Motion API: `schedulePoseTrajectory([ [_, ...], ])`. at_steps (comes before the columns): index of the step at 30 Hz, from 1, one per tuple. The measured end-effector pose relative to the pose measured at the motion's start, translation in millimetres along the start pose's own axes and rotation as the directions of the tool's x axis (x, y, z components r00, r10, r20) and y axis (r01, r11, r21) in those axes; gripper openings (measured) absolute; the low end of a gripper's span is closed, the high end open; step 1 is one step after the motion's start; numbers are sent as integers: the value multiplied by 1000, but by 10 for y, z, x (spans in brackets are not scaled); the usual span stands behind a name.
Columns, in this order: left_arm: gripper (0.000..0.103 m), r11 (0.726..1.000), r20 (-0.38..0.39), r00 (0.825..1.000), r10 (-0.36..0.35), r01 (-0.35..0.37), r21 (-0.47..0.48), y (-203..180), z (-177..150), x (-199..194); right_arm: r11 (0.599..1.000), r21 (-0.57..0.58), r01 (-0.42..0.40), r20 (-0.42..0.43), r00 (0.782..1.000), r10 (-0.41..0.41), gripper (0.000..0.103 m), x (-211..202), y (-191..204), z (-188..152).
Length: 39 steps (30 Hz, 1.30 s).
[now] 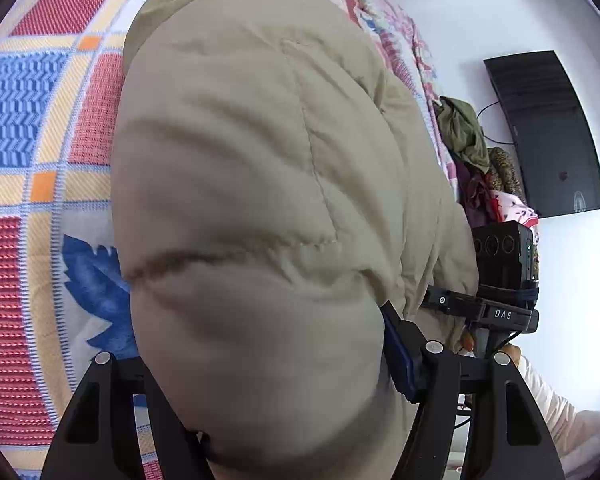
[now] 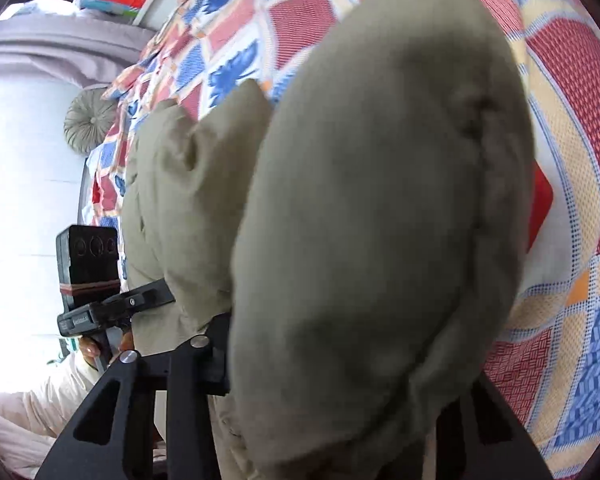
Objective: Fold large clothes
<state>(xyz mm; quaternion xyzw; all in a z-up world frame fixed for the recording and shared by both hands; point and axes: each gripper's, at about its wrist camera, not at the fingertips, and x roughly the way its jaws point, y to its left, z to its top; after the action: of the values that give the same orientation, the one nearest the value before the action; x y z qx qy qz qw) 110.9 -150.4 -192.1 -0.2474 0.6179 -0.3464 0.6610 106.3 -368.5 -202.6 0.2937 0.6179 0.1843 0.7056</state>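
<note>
Both grippers have a thick fold of the beige padded garment (image 1: pixel 260 200) bunched between the jaws. Left gripper (image 1: pixel 276 420): jaws partly closed, cloth fills the whole gap and bulges over the fingers (image 1: pixel 404 364), so I read it as gripped. Right gripper (image 2: pixel 340 420): same, narrower gap, cloth packed in; its fingertips are buried, so pad contact is a judgement, not seen.

Key relation: the garment runs away from both jaw sets, its long axis heading out over the bed (image 1: pixel 40 120) toward the far edge. The held part is the near end, by the bed's near edge where the person stands (sleeve (image 2: pixel 40 408) low in the right wrist view). The two grippers sit side by side on that near end, each in the other's view, neither clearly nearer.

Beyond the held end, in the right wrist view, a second lobe of the same garment rises further out. So the next move probably carries the near end away over the rest. Risk: bulky padding slipping out of the wider left jaws.

Far right of the bed: a clothes pile (image 1: pixel 472 152).
</note>
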Motion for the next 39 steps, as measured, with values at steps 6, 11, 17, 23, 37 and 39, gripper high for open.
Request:
schedulePoseTrajectory([
  [6, 71, 999, 63, 998, 7, -9, 35, 90, 120, -493, 999, -10, -53, 29, 998, 53, 42, 63, 361, 54],
  [11, 71, 998, 138, 990, 39, -44, 39, 295, 329, -971, 996, -52, -79, 44, 996, 81, 42, 239, 684, 218],
  [17, 71, 994, 207, 973, 104, -106, 2, 723, 614, -1424, 986, -83, -144, 41, 988, 148, 42, 644, 1090, 549],
  [23, 71, 985, 264, 949, 173, -171, -28, 1316, 913, -1748, 981, -89, -173, 27, 984, 176, 42, 1111, 1345, 823],
  [37, 93, 934, 271, 896, 352, -320, -156, 2051, 775, -1796, 992, 17, -126, 26, 992, 125, 56, 1456, 1013, 801],
  [39, 93, 904, 292, 855, 428, -402, -147, 1917, 709, -1904, 997, 19, -81, 30, 996, 80, 62, 1351, 1064, 790],
])
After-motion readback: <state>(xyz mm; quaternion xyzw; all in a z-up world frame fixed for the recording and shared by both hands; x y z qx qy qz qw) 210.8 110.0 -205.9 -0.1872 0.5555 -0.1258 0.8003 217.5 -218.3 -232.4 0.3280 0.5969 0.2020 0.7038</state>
